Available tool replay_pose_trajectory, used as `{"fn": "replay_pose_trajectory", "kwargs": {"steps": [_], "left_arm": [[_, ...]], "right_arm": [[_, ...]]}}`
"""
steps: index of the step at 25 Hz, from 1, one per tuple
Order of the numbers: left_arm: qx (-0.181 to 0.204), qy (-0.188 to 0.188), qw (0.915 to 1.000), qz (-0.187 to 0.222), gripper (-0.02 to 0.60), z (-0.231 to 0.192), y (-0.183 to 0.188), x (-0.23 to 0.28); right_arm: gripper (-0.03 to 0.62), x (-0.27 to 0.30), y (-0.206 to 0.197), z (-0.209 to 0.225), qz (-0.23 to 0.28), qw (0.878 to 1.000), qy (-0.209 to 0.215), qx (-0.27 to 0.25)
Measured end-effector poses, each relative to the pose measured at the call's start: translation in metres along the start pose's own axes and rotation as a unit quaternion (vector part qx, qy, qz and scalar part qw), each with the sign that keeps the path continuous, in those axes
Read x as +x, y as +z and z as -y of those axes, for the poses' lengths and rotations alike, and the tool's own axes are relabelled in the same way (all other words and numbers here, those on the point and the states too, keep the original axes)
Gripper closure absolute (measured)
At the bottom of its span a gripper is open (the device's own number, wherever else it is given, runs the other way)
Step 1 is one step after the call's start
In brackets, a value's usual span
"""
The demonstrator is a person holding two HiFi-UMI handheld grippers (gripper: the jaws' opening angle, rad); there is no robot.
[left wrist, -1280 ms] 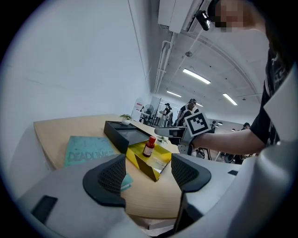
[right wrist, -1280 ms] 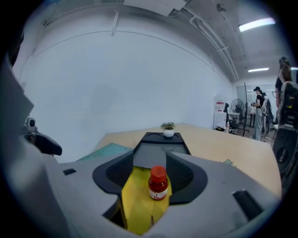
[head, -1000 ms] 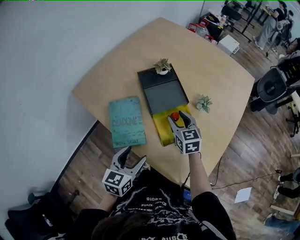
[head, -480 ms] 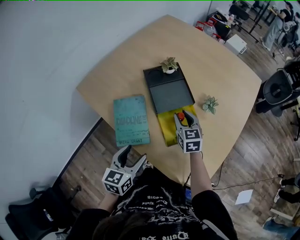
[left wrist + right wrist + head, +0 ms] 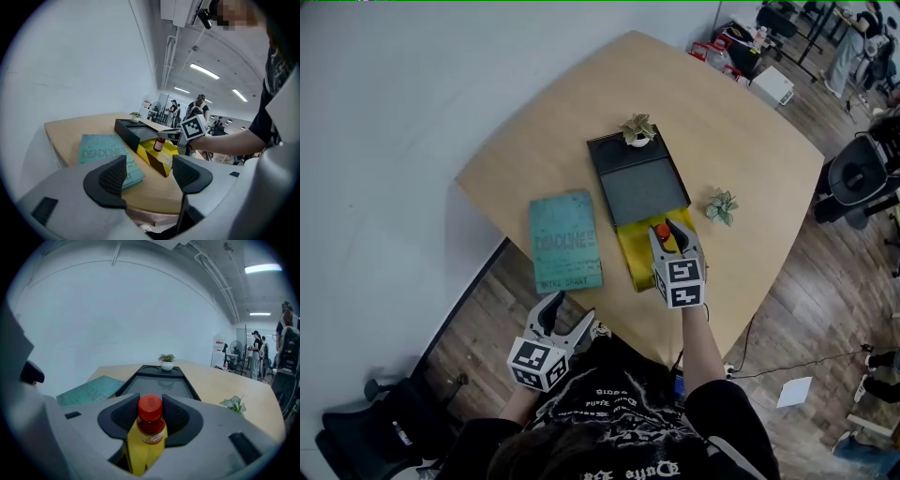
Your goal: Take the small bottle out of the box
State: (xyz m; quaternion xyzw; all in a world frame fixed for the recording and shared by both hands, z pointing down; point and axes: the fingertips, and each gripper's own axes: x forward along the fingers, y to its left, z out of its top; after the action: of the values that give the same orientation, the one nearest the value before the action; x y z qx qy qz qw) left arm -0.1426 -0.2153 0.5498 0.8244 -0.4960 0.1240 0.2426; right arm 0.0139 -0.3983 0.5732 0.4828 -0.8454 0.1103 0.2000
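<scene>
While right gripper (image 5: 667, 232) jaws close on small bottle (image 5: 151, 423) in box (image 5: 633, 260), left gripper (image 5: 570, 309) jaws spread empty, off table (image 5: 722, 122) edge.

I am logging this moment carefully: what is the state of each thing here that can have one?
small bottle, upright, capped
box, open
book, closed, lying flat
right tool, jaws closing on the small bottle between them
left tool, open, empty

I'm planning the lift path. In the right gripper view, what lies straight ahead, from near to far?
small bottle → black tray → potted plant
</scene>
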Motion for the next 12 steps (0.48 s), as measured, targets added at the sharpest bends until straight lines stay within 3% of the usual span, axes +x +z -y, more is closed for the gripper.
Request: {"fn": "replay_pose_trajectory", "kwargs": {"steps": [12], "left_arm": [[-0.031, -0.004, 0.999, 0.033, 0.268, -0.002, 0.012, -0.003]], "right_arm": [[0.439, -0.042, 0.037, -0.005, 0.049, 0.998, -0.02, 0.018]]}}
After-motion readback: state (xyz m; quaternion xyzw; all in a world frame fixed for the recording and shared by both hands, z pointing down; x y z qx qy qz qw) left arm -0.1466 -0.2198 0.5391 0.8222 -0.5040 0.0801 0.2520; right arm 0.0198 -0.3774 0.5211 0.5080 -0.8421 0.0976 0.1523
